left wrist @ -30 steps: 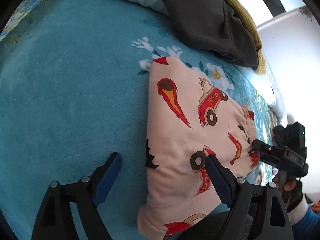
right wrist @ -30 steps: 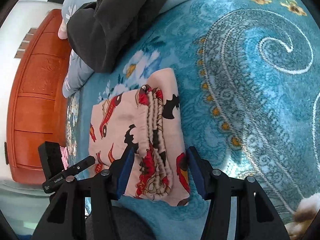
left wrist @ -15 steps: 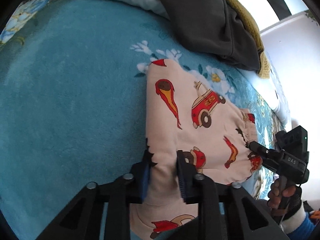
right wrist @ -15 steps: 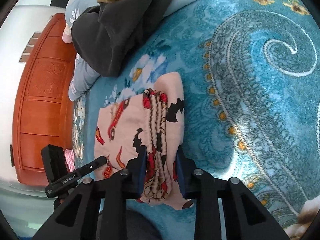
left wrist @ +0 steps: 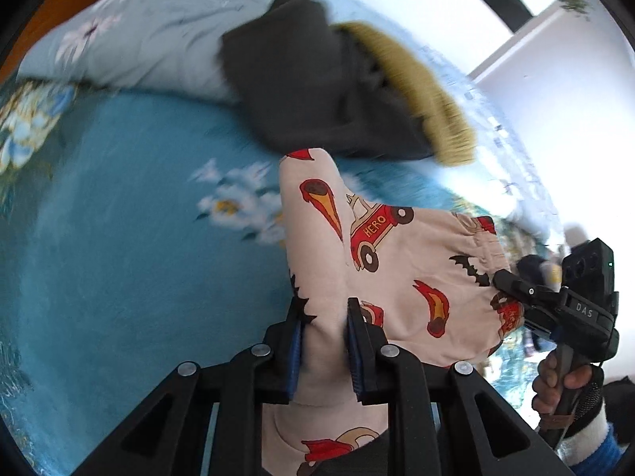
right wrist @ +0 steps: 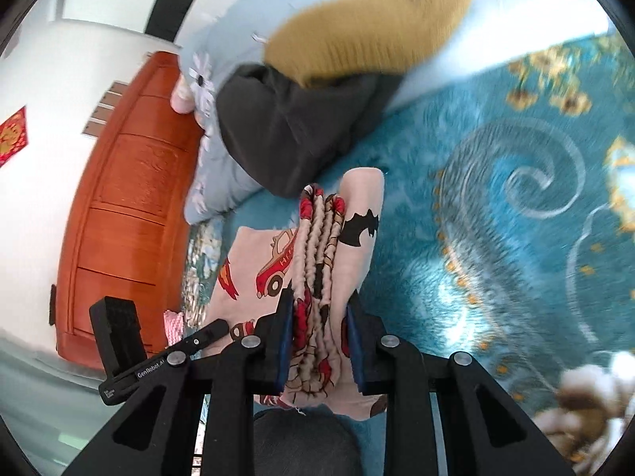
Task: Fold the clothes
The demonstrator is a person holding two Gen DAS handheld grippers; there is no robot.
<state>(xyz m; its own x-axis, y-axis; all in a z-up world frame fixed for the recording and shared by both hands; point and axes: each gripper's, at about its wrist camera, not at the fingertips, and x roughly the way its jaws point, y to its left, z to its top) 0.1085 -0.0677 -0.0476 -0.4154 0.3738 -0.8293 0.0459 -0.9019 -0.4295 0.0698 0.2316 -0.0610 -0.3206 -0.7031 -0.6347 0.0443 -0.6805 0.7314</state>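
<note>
The left gripper [left wrist: 323,331] is pinching one folded edge of the car-print pyjama trousers [left wrist: 397,261]; the right gripper [right wrist: 319,341] is clamping their gathered waistband [right wrist: 317,246]; the garment is hanging between both above the teal blanket [left wrist: 119,258], near a dark grey garment [right wrist: 285,135] and a mustard knit [right wrist: 369,27].

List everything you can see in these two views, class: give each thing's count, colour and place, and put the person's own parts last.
pyjama trousers: one, beige with red cars, folded on the blanket
blanket: one, teal with patterns, under everything
dark garment: one, charcoal, beyond the trousers
knit garment: one, mustard, on the dark garment
pillow: one, pale blue floral, at the bed's head
headboard: one, orange-brown wood, behind the pillow
left gripper: black, blue pads, shut on the trousers' side
right gripper: black, blue pads, shut on the gathered waistband
</note>
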